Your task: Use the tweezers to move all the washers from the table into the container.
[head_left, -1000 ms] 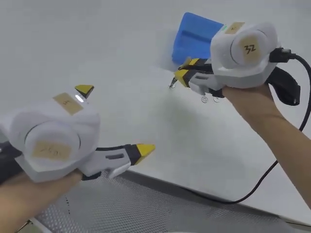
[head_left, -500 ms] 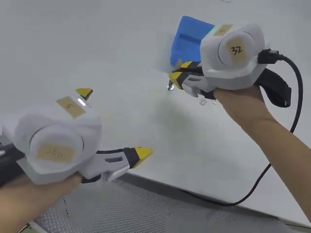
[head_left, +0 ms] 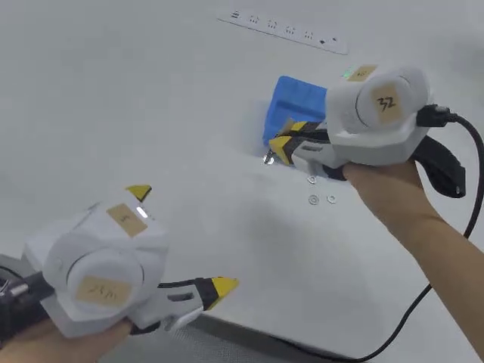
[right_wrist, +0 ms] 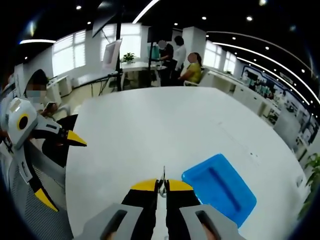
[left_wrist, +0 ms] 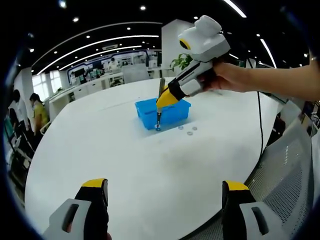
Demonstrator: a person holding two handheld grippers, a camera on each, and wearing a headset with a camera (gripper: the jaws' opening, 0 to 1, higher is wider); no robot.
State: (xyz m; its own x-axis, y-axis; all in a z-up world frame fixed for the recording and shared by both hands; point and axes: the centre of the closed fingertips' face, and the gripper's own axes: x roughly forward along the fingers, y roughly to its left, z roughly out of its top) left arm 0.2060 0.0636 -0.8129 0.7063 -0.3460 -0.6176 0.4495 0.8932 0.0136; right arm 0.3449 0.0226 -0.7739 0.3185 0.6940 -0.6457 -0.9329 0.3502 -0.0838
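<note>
Blue plastic marks the goal: the container (head_left: 290,97) sits on the white bench (head_left: 151,113), and the right gripper (head_left: 287,140) hangs at its near left corner, jaws pressed together on the tweezers (head_left: 268,156). The tweezers point down and away from the hand. In the left gripper view their tip is low over the bench, just in front of the container's front wall and not over its opening. A small speck shows at the tip there, too small to tell whether it is a washer. Three loose washers (head_left: 313,200) lie on the bench just on the person's side of the container, to the right of the tip and partly under the gripper's body. From the right gripper view the container lies right of the tweezers and a little ahead. If the tip is loaded, I judge it must rise and swing right over the rim; if not, it must come back toward the washers. The left gripper (head_left: 180,239) is well apart near the bench edge, jaws spread and empty, so the right is far nearer.
</note>
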